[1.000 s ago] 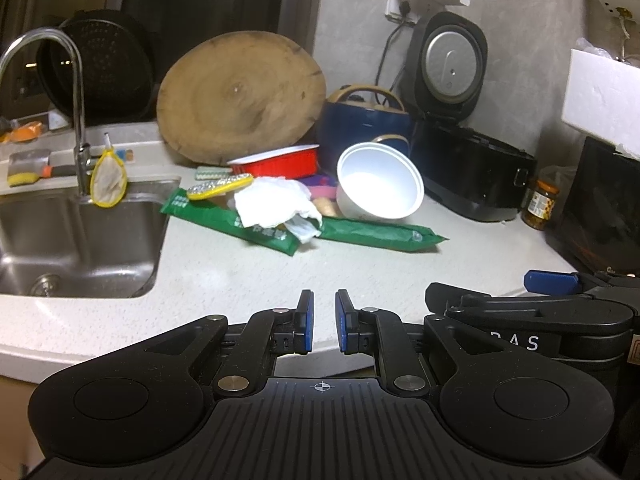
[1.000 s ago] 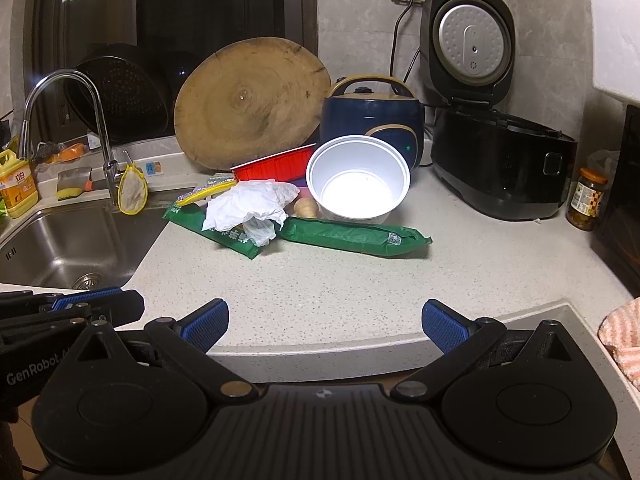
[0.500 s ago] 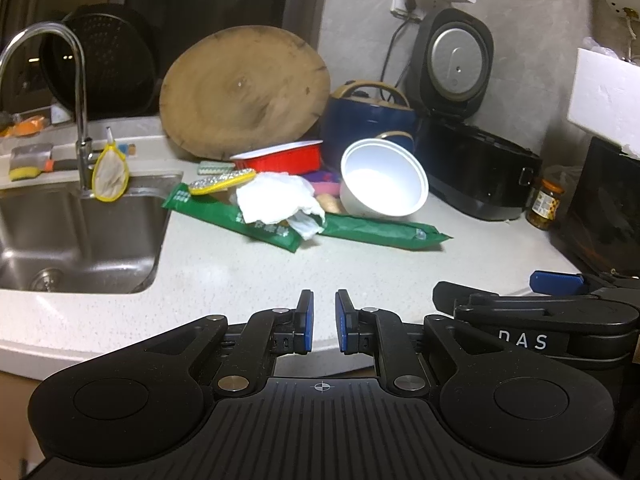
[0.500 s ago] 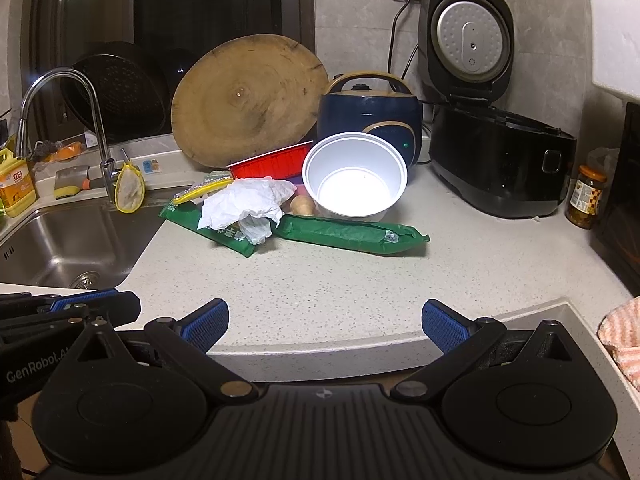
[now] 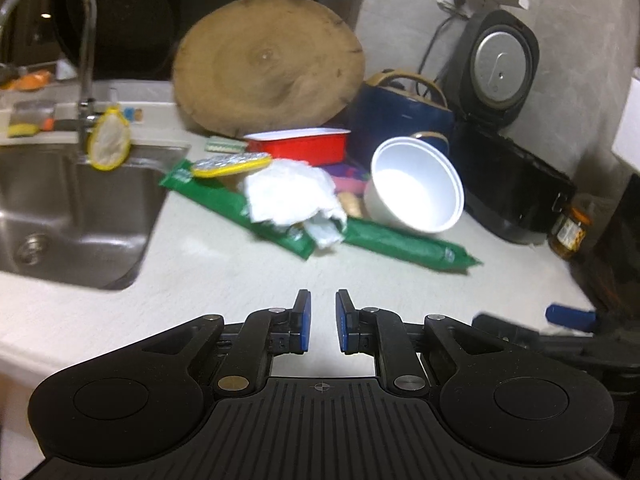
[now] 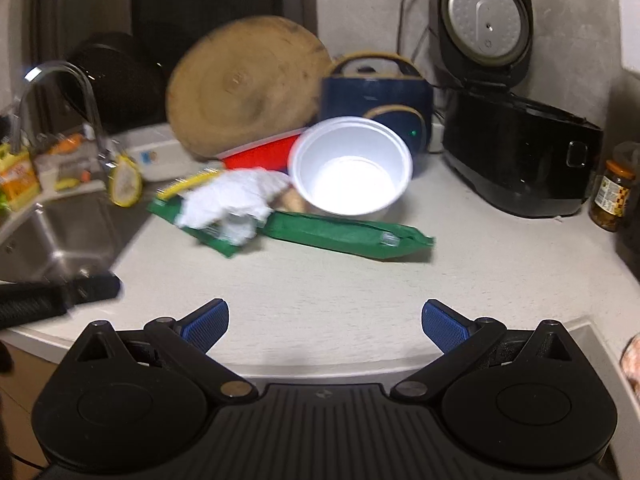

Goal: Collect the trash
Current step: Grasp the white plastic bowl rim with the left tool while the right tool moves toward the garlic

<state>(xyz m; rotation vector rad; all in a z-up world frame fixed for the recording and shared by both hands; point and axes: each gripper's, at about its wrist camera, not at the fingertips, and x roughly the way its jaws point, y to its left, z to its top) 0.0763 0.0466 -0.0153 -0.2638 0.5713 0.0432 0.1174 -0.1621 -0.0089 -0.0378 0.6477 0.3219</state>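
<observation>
A long green plastic wrapper (image 6: 344, 236) is laid across the countertop, well beyond the wide-spread, empty right gripper (image 6: 325, 325); the left gripper (image 5: 322, 320) is narrowly parted, empty.

The left hand-held gripper (image 5: 322, 320) points forward and down over the near edge of the bench (image 5: 248, 280), its blue pads (image 5: 305, 320) parallel with a narrow gap and nothing between them. The right hand-held gripper (image 6: 325, 322) sits beside it over the same bench edge, tilted down likewise, its blue pads (image 6: 444, 326) spread wide apart and empty. Each one's black body shows at the edge of the other's view.
</observation>
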